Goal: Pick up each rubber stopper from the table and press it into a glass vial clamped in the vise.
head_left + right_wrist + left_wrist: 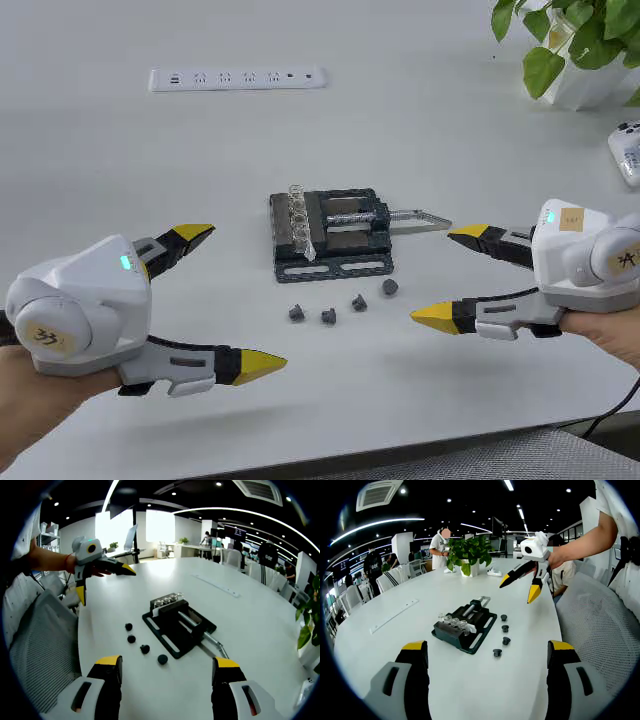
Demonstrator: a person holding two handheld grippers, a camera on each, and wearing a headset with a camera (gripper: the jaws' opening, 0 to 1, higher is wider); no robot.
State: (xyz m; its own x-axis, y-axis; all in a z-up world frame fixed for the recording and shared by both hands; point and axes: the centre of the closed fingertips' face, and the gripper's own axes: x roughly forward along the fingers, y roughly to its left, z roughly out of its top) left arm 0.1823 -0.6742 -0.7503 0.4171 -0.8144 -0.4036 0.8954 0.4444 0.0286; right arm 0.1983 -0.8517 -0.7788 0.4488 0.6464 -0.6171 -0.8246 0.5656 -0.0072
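Plainly, the left tongs (240, 295) and right tongs (437, 275) both hang wide open and empty over the white tabletop (120, 150). Between them lies a slanting row of four dark-grey rubber stoppers (328, 316), just before the black metal vise (335, 262) clamping clear glass vials (298, 212) (along its left side). The right tongs are nearer the end stopper (389, 287).

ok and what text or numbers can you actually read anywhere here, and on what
"33", handwritten, as best it reads: round sticker on the left gripper.
Handwritten mark on the side sticker of the right gripper: not legible.
Print on the tan sticker on top of that gripper: too small to read.
Lettering on a person's dark shirt: blurred.
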